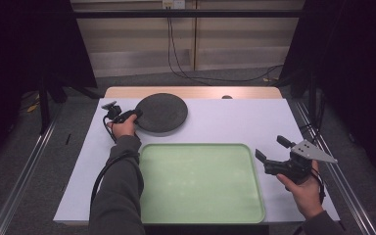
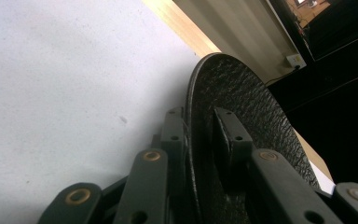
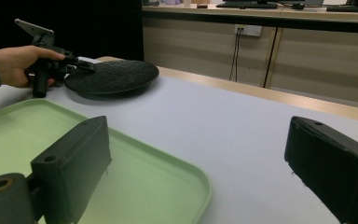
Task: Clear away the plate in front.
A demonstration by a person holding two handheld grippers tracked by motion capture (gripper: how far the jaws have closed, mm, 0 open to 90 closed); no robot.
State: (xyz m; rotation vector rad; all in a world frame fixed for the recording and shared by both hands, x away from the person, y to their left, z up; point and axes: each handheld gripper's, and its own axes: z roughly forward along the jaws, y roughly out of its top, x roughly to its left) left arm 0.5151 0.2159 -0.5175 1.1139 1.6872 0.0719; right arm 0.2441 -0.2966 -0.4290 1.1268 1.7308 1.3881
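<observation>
Left hand-held gripper [image 1: 136, 113] clamped on plate [image 1: 162, 112] rim beyond tray [image 1: 201, 215] | right hand-held gripper [image 1: 271, 149] open beside tray | advice: lift level, grip firm.

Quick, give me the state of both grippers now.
Left gripper: shut on the black plate rim.
Right gripper: open, holding nothing.
</observation>
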